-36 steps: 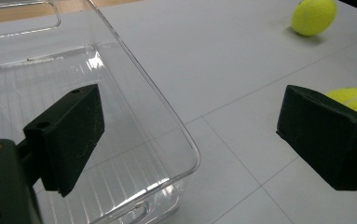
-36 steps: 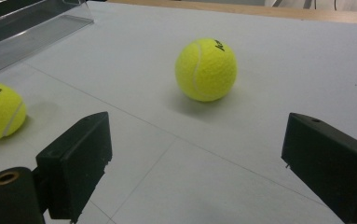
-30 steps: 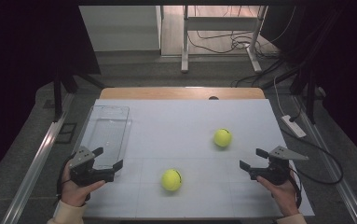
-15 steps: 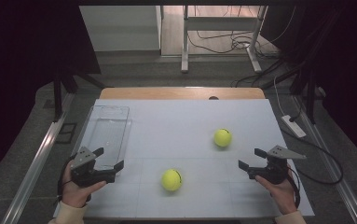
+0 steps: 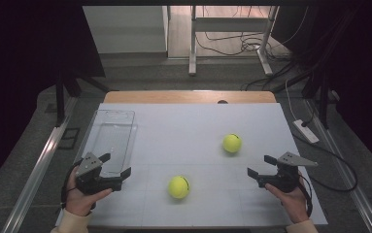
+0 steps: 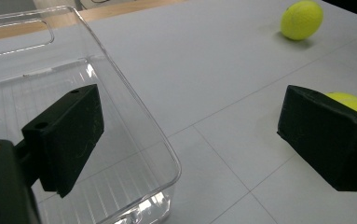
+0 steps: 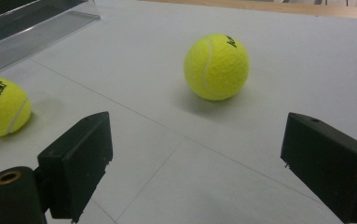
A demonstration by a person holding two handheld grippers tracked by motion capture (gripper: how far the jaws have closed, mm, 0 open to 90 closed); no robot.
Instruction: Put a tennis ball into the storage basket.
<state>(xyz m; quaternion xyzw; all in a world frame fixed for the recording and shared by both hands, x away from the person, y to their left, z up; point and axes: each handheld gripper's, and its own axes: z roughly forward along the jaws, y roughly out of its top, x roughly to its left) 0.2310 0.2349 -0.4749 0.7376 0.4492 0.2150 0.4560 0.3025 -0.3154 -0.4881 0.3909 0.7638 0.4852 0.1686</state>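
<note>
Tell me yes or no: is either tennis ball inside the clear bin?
No. In the high view both tennis balls, one and the other, lie on the white table, right of the clear bin.

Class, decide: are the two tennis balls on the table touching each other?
Apart. In the high view, bare white table separates the nearer tennis ball from the farther tennis ball; the right gripper view shows the same gap.
</note>
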